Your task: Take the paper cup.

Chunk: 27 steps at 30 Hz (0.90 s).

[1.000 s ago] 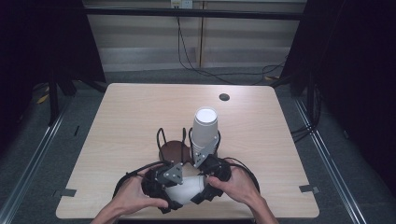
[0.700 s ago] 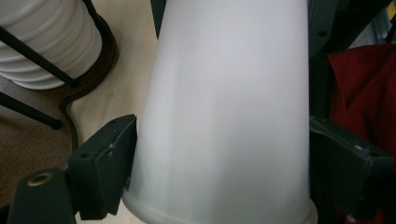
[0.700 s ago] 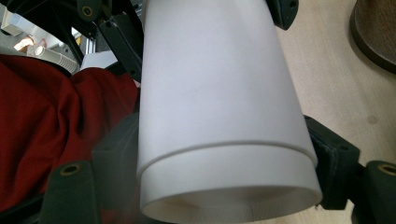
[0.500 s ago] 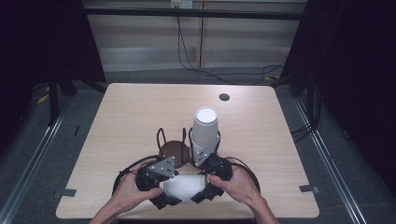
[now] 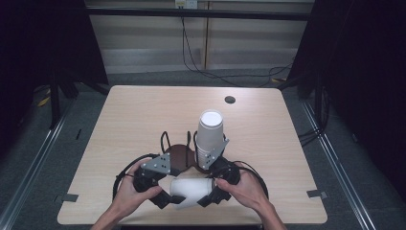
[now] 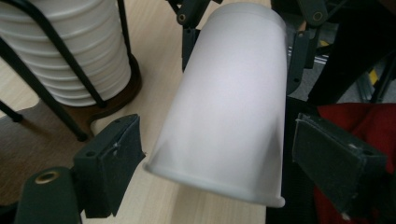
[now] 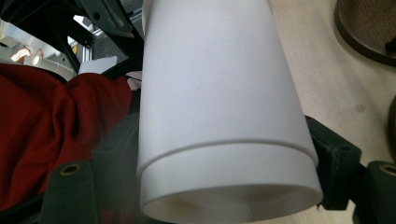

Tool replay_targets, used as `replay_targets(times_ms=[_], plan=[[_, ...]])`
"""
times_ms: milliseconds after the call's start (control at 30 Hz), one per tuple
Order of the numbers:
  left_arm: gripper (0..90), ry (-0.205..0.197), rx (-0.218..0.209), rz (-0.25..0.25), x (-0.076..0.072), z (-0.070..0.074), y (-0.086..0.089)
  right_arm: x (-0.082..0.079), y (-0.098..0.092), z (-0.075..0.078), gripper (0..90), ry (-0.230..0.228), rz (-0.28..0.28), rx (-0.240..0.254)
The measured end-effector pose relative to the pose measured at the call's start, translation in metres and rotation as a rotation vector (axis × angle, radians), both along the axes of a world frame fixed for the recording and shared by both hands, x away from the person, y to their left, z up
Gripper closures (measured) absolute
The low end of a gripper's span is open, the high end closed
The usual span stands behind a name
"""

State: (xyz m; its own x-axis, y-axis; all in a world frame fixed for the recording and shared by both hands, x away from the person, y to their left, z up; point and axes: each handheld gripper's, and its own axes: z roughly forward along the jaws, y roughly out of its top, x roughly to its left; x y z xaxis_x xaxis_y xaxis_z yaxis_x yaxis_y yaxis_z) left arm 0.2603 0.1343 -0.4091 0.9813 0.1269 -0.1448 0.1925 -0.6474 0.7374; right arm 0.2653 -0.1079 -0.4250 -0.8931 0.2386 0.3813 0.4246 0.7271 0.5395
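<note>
white cup (image 5: 191, 189) sideways, nested cup inside; right hand-held gripper (image 5: 214, 188) clamped on it; left hand-held gripper (image 5: 165, 190) apart, closing.

White cups (image 7: 219, 93), one nested in another, clamped between the claw's (image 7: 224, 186) black jaws

The white cup (image 7: 224, 107) is cut off at the top edge of the right gripper view, and its far end is lost there. The inner faces of the jaw pads are covered by its wall — contact cannot be judged. In the left gripper view the stack of cups (image 6: 70, 51) is cropped at the top and left edges. Whether the near pad (image 6: 114, 161) touches the rim cannot be told.
</note>
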Motion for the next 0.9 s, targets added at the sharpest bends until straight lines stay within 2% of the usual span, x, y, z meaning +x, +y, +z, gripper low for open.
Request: replay_targets(times_ms=[233, 333, 400, 500, 633, 700, 733, 800, 900], plan=[[15.9, -0.001, -0.053, 0.039, 0.001, 0.002, 0.013, 0.002, -0.01, -0.001, 24.1, 0.005, -0.036, 0.029], [15.9, -0.005, -0.061, 0.062, 0.0, 0.002, 0.017, 0.002, -0.012, -0.001, 24.1, 0.003, -0.038, 0.035], [15.9, 0.002, -0.08, 0.079, 0.0, 0.001, 0.02, 0.002, -0.015, -0.001, 24.0, 0.004, -0.058, 0.031], [15.9, 0.044, -0.139, 0.107, 0.002, 0.0, 0.025, 0.003, -0.018, -0.002, 24.0, 0.015, -0.07, 0.056], [15.8, 0.05, -0.151, 0.13, 0.003, -0.001, 0.03, 0.004, -0.022, -0.001, 24.0, -0.006, -0.099, 0.081], [15.9, 0.044, -0.155, 0.142, 0.003, -0.001, 0.031, 0.004, -0.023, 0.0, 24.0, 0.001, -0.1, 0.099], [15.9, 0.049, -0.157, 0.142, 0.003, -0.002, 0.031, 0.005, -0.025, 0.0, 23.9, 0.005, -0.113, 0.115], [15.8, 0.058, -0.172, 0.137, 0.002, -0.003, 0.032, 0.004, -0.027, 0.001, 23.9, -0.007, -0.125, 0.112], [15.8, 0.053, -0.172, 0.141, 0.002, -0.003, 0.032, 0.005, -0.032, 0.001, 24.0, -0.022, -0.155, 0.13]])
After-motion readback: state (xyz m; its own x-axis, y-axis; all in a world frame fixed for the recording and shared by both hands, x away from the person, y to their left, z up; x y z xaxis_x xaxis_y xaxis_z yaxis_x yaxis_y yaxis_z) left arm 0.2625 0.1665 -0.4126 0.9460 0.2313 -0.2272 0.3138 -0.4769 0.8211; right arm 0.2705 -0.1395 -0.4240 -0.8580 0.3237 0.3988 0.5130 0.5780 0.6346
